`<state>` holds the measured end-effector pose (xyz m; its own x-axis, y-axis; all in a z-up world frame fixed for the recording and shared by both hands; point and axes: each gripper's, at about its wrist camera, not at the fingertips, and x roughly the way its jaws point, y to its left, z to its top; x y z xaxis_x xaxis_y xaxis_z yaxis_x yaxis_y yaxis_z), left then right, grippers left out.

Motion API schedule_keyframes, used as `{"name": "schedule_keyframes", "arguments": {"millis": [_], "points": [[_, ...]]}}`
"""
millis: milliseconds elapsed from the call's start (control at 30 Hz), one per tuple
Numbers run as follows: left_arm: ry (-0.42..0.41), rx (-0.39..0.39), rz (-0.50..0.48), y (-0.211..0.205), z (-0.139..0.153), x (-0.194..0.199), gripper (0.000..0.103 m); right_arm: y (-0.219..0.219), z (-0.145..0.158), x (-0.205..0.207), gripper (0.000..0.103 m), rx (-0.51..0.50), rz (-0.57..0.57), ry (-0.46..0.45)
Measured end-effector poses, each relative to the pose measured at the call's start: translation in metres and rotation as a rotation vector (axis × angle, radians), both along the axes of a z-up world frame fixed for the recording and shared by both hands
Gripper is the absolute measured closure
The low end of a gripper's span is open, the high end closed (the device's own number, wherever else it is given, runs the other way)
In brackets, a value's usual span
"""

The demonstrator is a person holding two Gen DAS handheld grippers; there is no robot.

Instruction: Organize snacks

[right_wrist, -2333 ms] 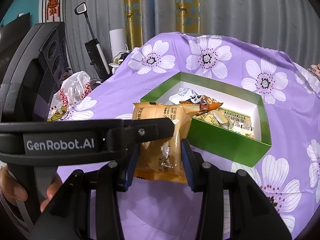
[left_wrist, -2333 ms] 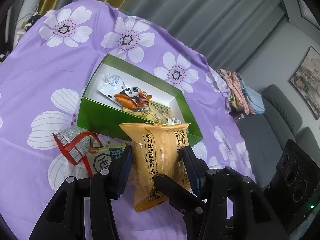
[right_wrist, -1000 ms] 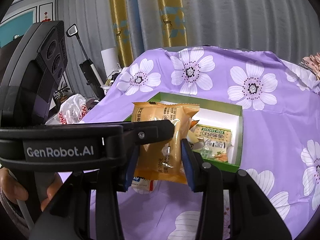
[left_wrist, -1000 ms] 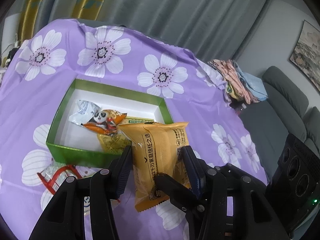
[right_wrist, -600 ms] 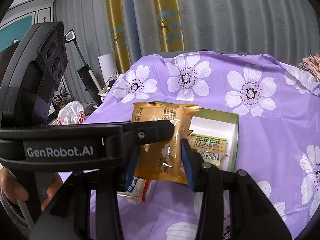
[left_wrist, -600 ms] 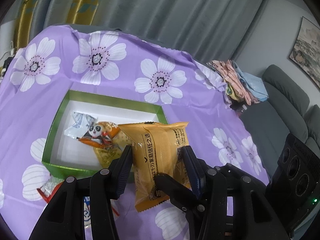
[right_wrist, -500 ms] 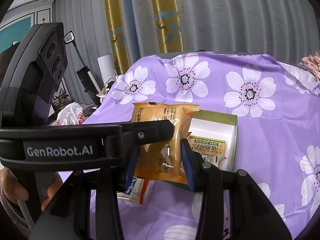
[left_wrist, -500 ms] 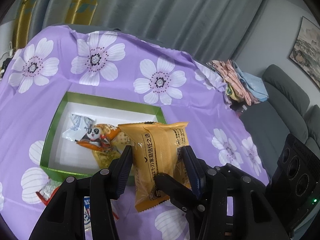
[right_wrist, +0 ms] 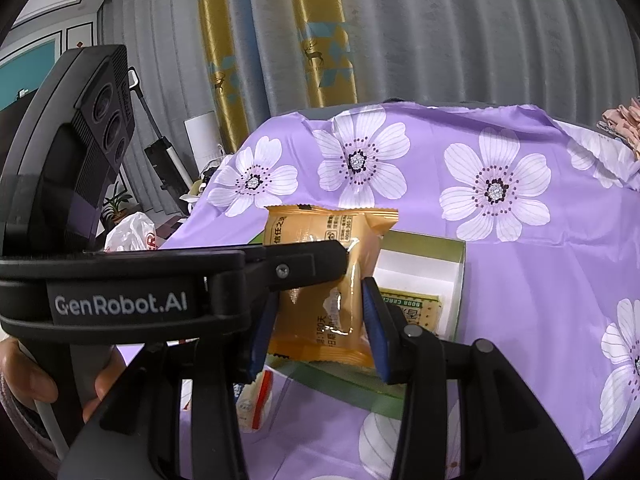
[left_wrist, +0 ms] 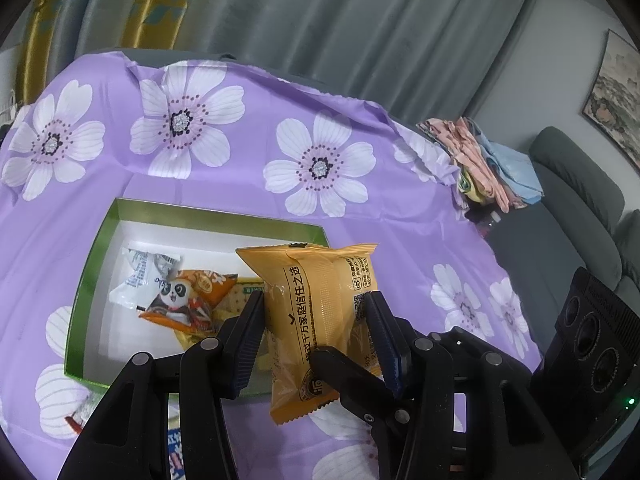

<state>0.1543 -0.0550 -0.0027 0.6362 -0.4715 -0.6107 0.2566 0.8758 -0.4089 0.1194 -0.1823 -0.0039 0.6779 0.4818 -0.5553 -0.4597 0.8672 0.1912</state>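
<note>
Both grippers are shut on one orange snack packet (left_wrist: 320, 312), held in the air above the near right part of the green box (left_wrist: 100, 236). My left gripper (left_wrist: 316, 320) grips its sides. My right gripper (right_wrist: 320, 316) grips the same packet (right_wrist: 332, 280), with the left gripper's finger crossing in front. The white-lined box holds a white packet (left_wrist: 140, 276), a panda packet (left_wrist: 184, 300) and a green-edged cracker packet (right_wrist: 412, 308).
Loose packets lie on the purple flowered cloth (left_wrist: 240, 184) near the box's front edge, one of them a white and red packet (right_wrist: 256, 400). Folded clothes (left_wrist: 480, 160) sit at the table's far right, a grey sofa (left_wrist: 580, 200) beyond. A vacuum (right_wrist: 160, 152) stands left.
Both grippers have carried the orange packet up and forward, from in front of the box to above its near right part. The grip is unchanged.
</note>
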Motion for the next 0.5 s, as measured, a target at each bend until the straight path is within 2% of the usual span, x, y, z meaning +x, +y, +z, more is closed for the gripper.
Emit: {"name": "schedule_keyframes", "arguments": {"millis": [500], "points": [[0.061, -0.006, 0.006, 0.002, -0.028, 0.035, 0.052, 0.001, -0.024, 0.034, 0.061, -0.005, 0.003, 0.055]]}}
